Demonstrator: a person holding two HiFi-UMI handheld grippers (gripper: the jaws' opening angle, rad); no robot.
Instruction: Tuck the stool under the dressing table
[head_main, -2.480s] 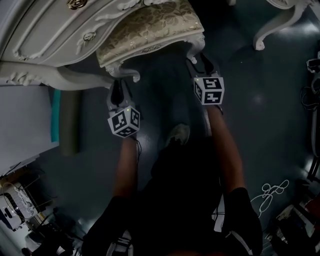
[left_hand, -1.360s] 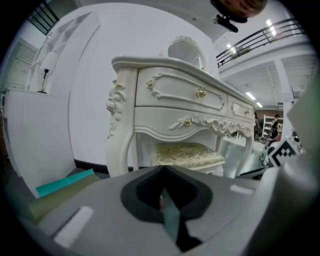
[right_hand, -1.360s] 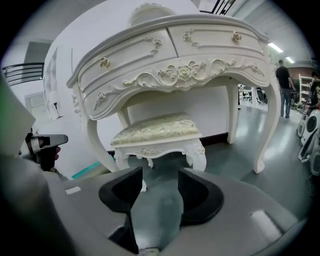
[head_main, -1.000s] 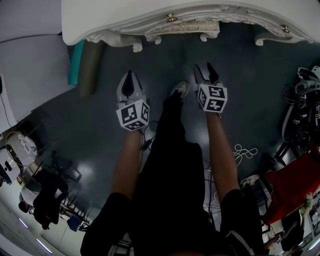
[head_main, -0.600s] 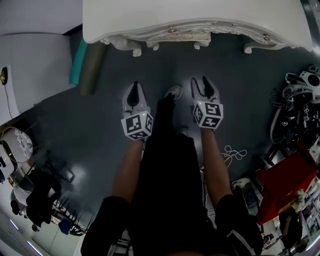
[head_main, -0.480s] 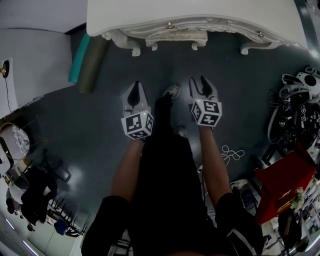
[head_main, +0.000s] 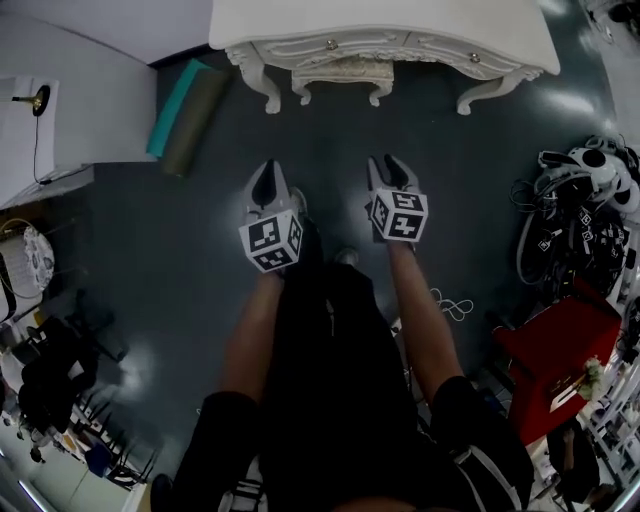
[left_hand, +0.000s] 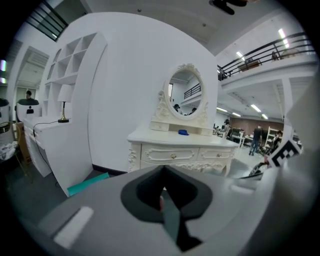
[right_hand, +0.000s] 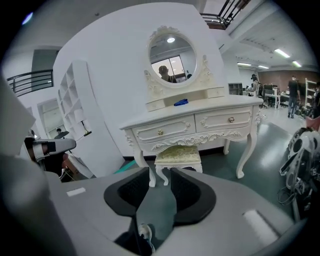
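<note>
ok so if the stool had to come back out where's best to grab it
Probably the stool's front seat corners, coming from the open front: it sits under the dressing table, whose top overhangs it and whose legs flank its sides.

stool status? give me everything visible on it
The stool is small, with a pale green-gold patterned cushion on a carved white frame with curved legs, painted wood by the look. It stands upright on the dark floor, tucked centrally under the dressing table between its legs. In the head view only its front edge and front legs poke out. Nothing but the floor visibly touches it.
</note>
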